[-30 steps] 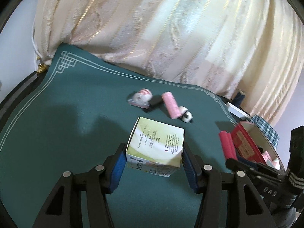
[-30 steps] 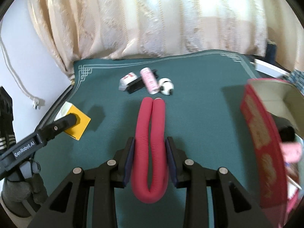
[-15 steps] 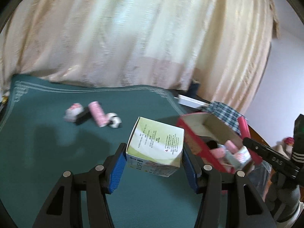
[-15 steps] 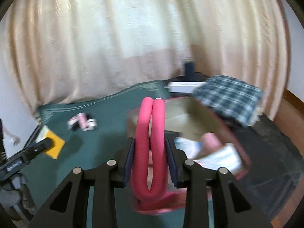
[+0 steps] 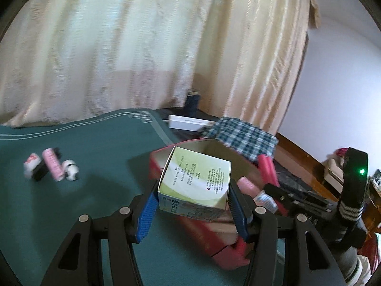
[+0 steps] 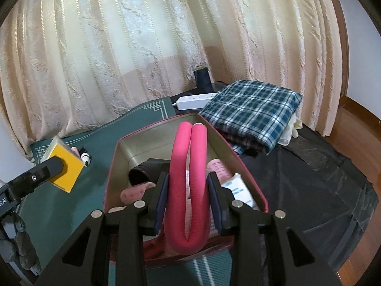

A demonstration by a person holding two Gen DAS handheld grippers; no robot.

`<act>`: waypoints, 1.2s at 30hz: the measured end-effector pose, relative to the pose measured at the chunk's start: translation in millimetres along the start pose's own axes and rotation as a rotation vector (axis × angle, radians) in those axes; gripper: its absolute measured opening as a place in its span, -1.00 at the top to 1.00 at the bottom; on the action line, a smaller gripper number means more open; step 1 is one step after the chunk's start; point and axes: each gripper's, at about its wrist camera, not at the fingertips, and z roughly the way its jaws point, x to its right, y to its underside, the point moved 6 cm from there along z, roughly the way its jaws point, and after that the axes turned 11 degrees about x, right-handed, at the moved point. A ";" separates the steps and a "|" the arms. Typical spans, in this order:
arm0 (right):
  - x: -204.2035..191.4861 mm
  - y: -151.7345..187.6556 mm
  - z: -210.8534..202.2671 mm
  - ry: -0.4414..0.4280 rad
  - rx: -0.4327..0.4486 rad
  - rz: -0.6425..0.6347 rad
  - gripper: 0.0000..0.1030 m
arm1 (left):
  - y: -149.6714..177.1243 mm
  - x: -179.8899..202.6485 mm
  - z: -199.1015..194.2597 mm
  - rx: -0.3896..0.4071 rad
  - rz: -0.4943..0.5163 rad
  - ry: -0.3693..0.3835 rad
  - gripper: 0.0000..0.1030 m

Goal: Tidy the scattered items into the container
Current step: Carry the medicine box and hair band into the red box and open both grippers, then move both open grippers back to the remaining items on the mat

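Observation:
My left gripper (image 5: 193,199) is shut on a green and white carton (image 5: 197,178), held above the left part of the red container (image 5: 214,245). In the right wrist view that carton (image 6: 65,166) shows its yellow face left of the container (image 6: 113,162). My right gripper (image 6: 188,190) is shut on a folded pink foam tube (image 6: 190,164), held over the container's inside. Pink rolls (image 6: 218,166), a white packet (image 6: 238,188) and a black item (image 6: 147,169) lie in the container. A pink roll (image 5: 53,164) and a small white item (image 5: 71,172) lie on the green mat (image 5: 95,214).
A folded plaid cloth (image 6: 252,109) lies right behind the container, beside a white power strip (image 6: 195,100) and a dark spool (image 6: 202,78). Cream curtains close off the back. A black sheet (image 6: 309,178) covers the table's right part, and wooden floor lies beyond it.
Both grippers swung right, away from the mat's middle to the red container, each keeping its load. The tube now hangs over the container's inside, and the carton is above its left part.

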 end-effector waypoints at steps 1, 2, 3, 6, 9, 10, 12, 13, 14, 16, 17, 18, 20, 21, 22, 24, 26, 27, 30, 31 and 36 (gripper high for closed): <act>2.3 0.3 0.7 0.004 -0.003 0.001 0.31 | -0.3 4.6 6.3 -0.004 0.001 0.012 -0.12; 4.5 0.4 1.8 0.008 -0.005 0.001 0.31 | -0.7 10.4 13.6 -0.009 -0.001 0.027 -0.12; 6.9 0.1 2.7 0.012 -0.006 0.000 0.30 | -0.8 15.7 20.5 -0.016 -0.004 0.042 -0.12; 11.9 -0.9 3.2 0.022 -0.008 -0.004 0.30 | 0.4 27.3 37.9 -0.032 -0.014 0.068 -0.17; 16.8 -2.4 1.8 0.041 0.000 0.006 0.26 | 2.2 31.0 45.6 -0.046 -0.022 0.074 -0.49; 18.7 -2.7 1.7 0.044 0.001 0.018 0.16 | 1.9 31.0 45.4 -0.038 -0.025 0.075 -0.57; 22.0 -3.0 1.6 0.051 0.004 0.039 -0.09 | 1.2 30.7 43.3 -0.025 -0.029 0.080 -0.58; 22.4 -3.1 1.2 0.053 0.006 0.043 -0.14 | 0.8 28.8 42.6 -0.023 -0.033 0.077 -0.58; 21.7 -3.1 0.7 0.054 0.007 0.043 -0.14 | 0.5 26.2 41.9 -0.022 -0.038 0.071 -0.58; 18.1 -3.3 -1.2 0.050 0.010 0.041 -0.14 | 1.1 18.1 40.0 -0.021 -0.054 0.059 -0.58; 15.3 -3.5 -2.1 0.046 0.012 0.039 -0.14 | 1.4 13.9 39.1 -0.022 -0.063 0.052 -0.58; 11.9 -4.1 -3.1 0.043 0.016 0.033 -0.14 | 1.5 9.1 38.3 -0.022 -0.071 0.045 -0.58; 4.3 -6.4 -6.1 0.039 0.027 0.021 -0.14 | 2.0 0.1 33.1 -0.017 -0.084 0.029 -0.58; 0.1 -8.1 -7.5 0.034 0.032 0.017 -0.14 | 2.0 -4.9 29.6 -0.015 -0.089 0.018 -0.58; -4.6 -9.7 -8.9 0.027 0.036 0.013 -0.14 | 1.7 -9.9 24.6 -0.011 -0.092 0.009 -0.58; -13.2 -11.4 -10.7 0.014 0.043 0.007 -0.14 | 1.9 -20.5 15.2 0.000 -0.093 -0.014 -0.58; -25.6 -12.7 -13.1 -0.003 0.049 -0.005 -0.14 | 3.5 -31.5 8.8 0.002 -0.098 -0.033 -0.58; -32.1 -13.1 -13.6 -0.013 0.050 -0.012 -0.14 | 4.7 -37.7 5.5 0.002 -0.102 -0.044 -0.58; -55.6 -12.5 -13.6 -0.048 0.049 -0.040 -0.14 | 9.5 -59.9 -6.3 0.001 -0.116 -0.080 -0.58; -65.8 -11.7 -12.8 -0.062 0.047 -0.053 -0.15 | 11.6 -67.6 -10.8 0.000 -0.120 -0.094 -0.58; -120.3 -2.4 -3.1 -0.153 0.010 -0.111 -0.15 | 21.3 -118.0 -40.8 0.005 -0.144 -0.192 -0.58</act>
